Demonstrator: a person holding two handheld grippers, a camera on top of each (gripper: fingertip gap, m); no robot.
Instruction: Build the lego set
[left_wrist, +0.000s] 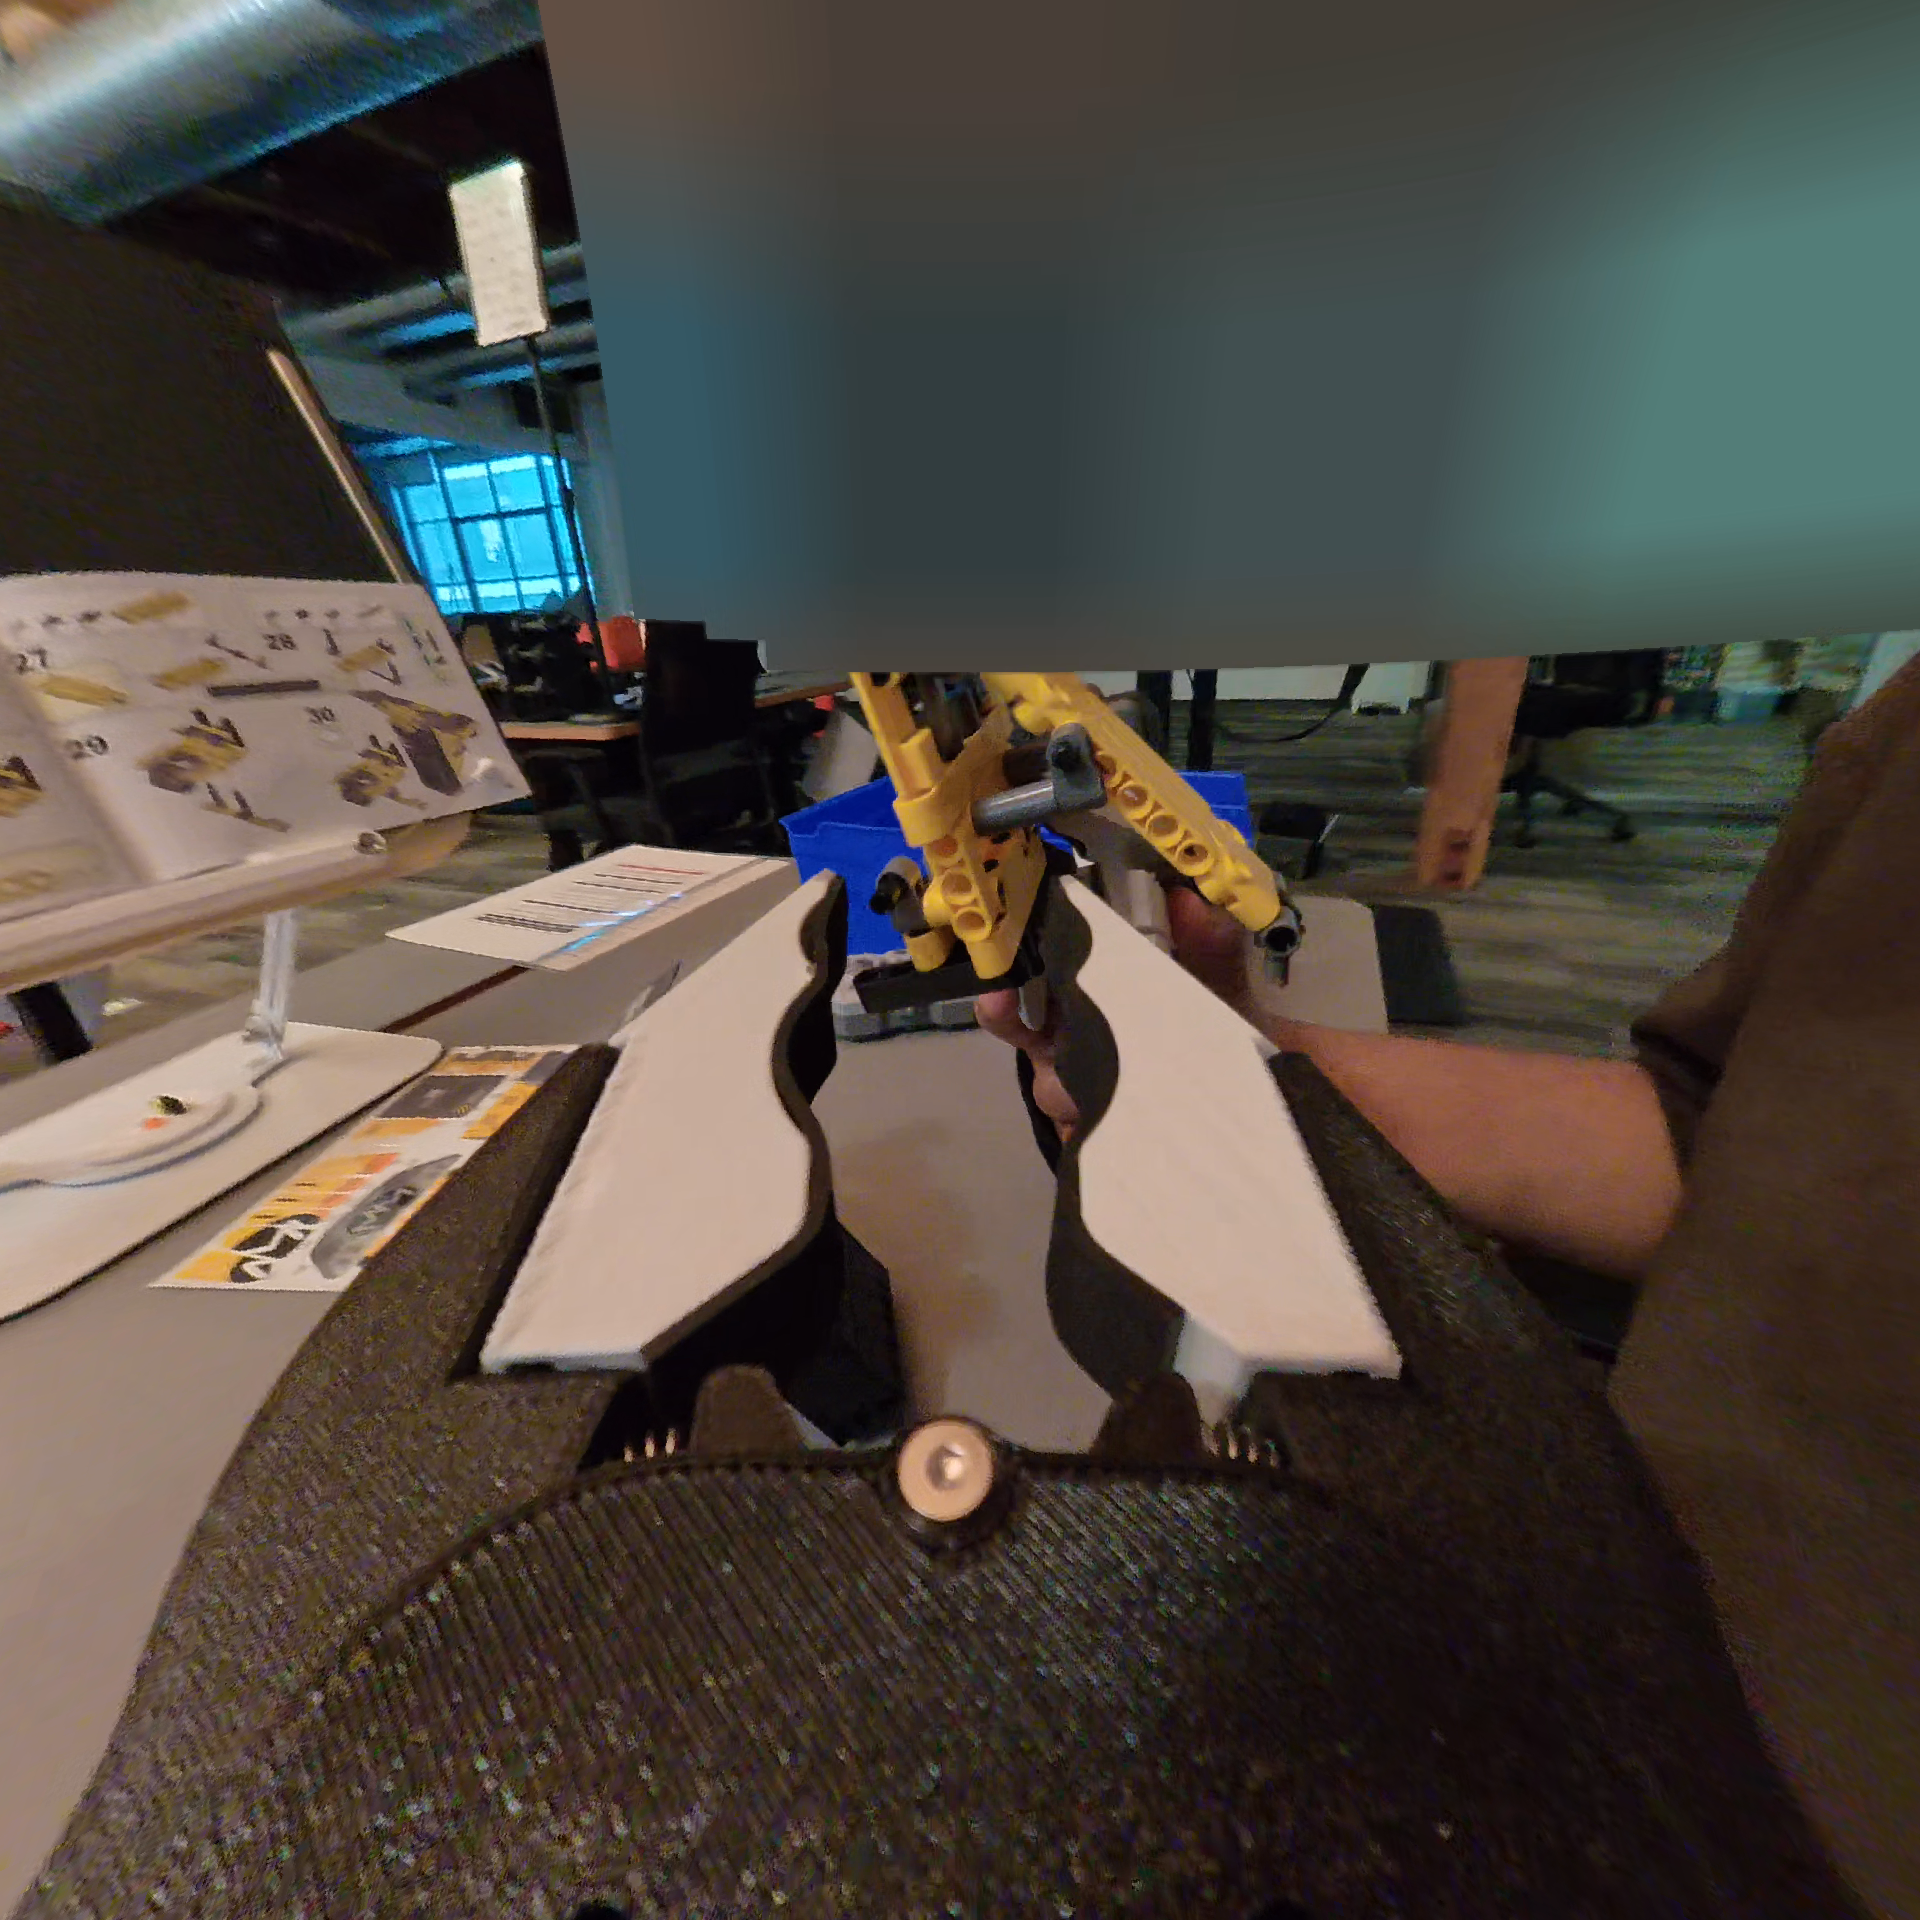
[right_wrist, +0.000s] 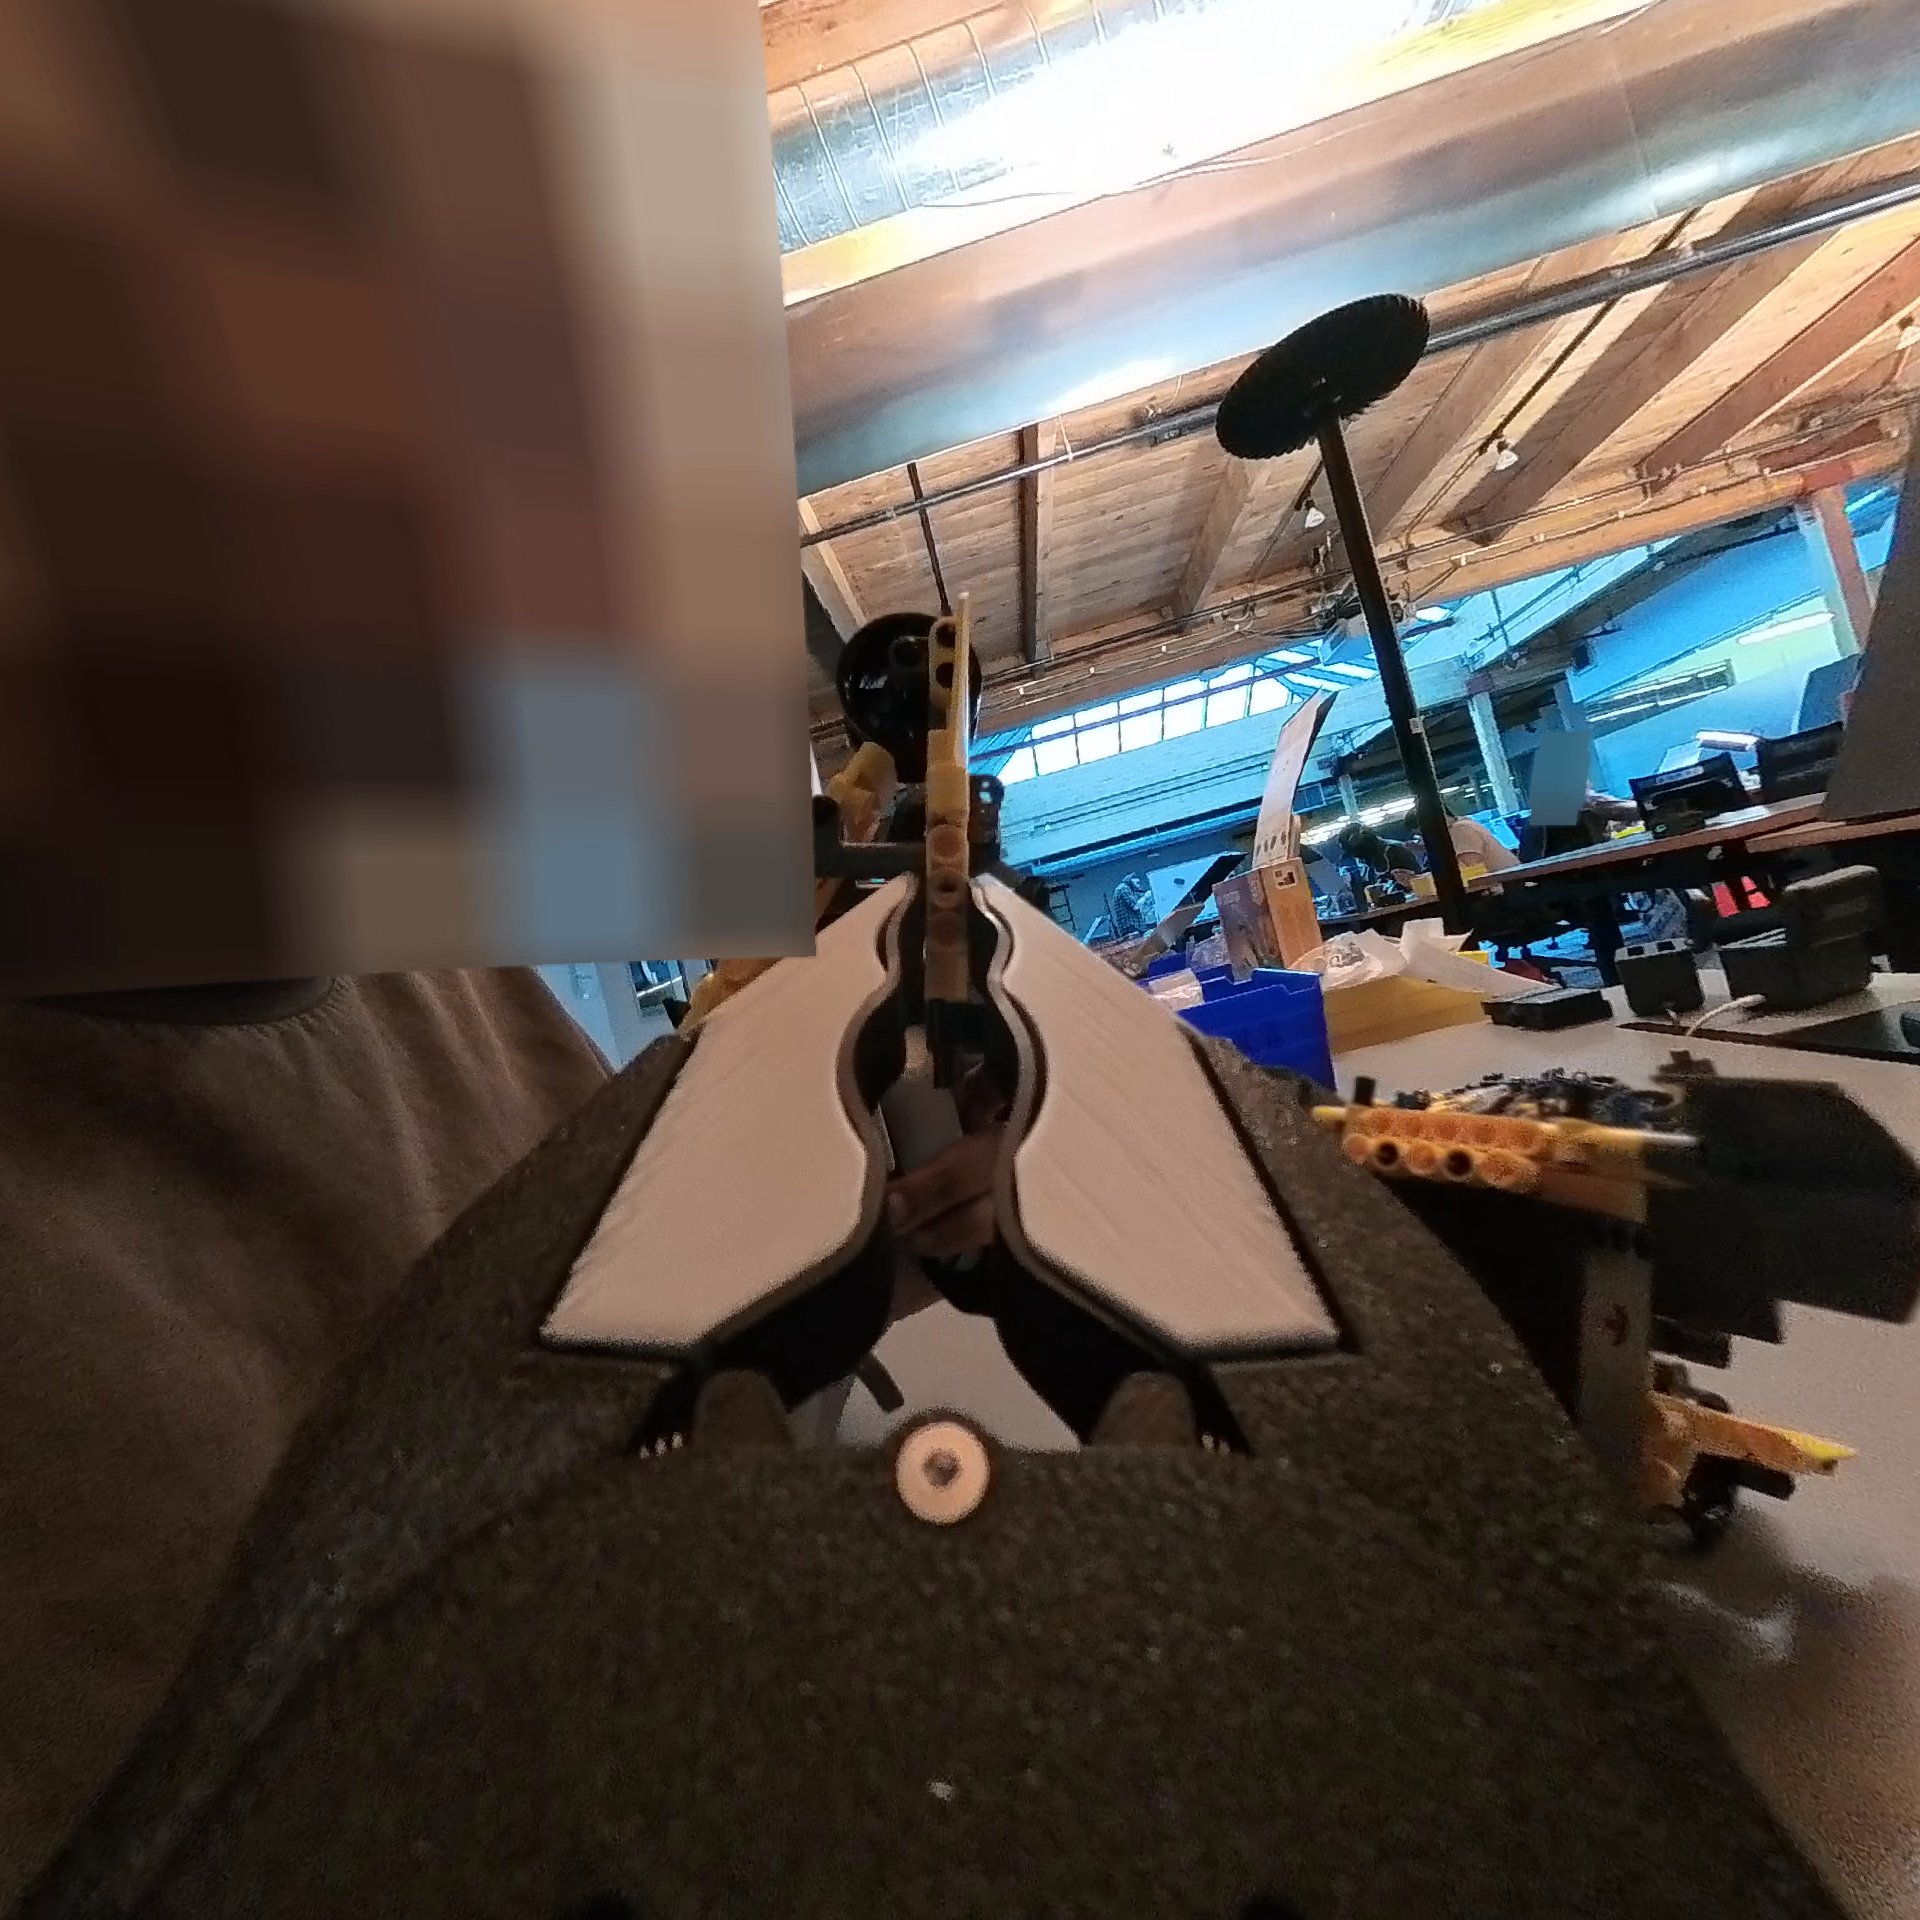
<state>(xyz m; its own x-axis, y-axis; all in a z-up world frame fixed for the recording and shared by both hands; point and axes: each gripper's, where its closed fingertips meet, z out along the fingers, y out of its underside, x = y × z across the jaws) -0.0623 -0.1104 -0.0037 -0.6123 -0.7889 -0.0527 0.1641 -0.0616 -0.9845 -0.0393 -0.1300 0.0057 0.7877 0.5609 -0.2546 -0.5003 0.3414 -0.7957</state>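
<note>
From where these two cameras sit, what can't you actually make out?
- Left wrist view: the top of the yellow beam assembly is cut off by a blur patch.
- Left wrist view: the instruction booklet runs past the left edge.
- Right wrist view: whether the right gripper squeezes the yellow beam; its jaws stand close beside it.
- Right wrist view: the second yellow model is motion-blurred.

yellow beam assembly (left_wrist: 997, 831): top hidden under mosaic | second yellow-black model (right_wrist: 1507, 1153): motion-blurred | instruction booklet (left_wrist: 208, 717): left edge cropped
</note>
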